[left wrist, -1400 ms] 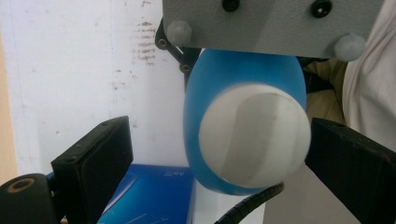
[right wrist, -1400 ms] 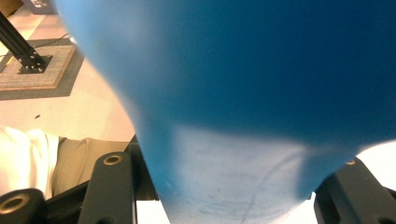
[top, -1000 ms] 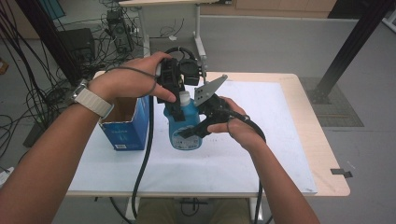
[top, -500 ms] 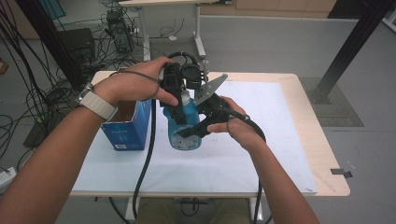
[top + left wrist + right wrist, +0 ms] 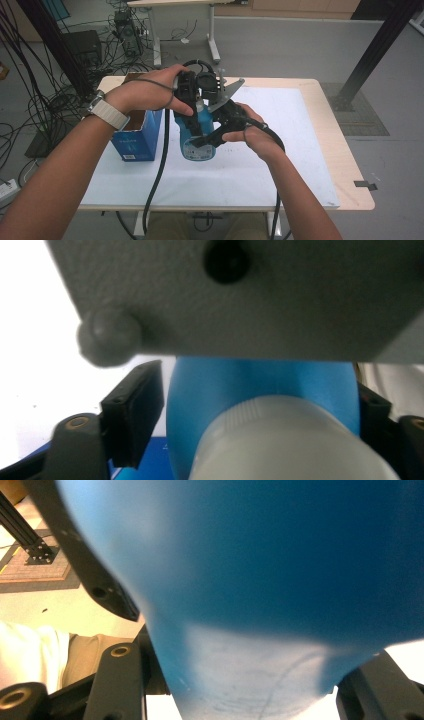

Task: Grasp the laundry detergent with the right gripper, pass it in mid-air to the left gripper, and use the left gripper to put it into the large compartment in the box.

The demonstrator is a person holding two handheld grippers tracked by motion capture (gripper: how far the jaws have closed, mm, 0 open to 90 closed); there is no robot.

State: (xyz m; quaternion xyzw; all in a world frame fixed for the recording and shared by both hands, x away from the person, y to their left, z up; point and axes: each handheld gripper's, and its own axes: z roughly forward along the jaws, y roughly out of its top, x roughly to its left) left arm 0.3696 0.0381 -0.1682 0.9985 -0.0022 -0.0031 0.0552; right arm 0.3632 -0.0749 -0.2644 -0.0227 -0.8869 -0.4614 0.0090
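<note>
Above the white table mat [image 5: 280,165], the blue plastic bottle with a pale screw cap [image 5: 199,135] hangs between both tools. The right gripper [image 5: 212,137] clamps its smooth, probably slippery body; the left gripper [image 5: 195,102] straddles the ribbed cap, contact unclear.

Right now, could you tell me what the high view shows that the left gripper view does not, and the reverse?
High view alone: the blue box on the white-covered table, both hands, and the right gripper around the bottle's body. Left gripper view alone: the pale cap up close, between the left gripper jaws, under a grey plate. Both share the blue bottle.
</note>
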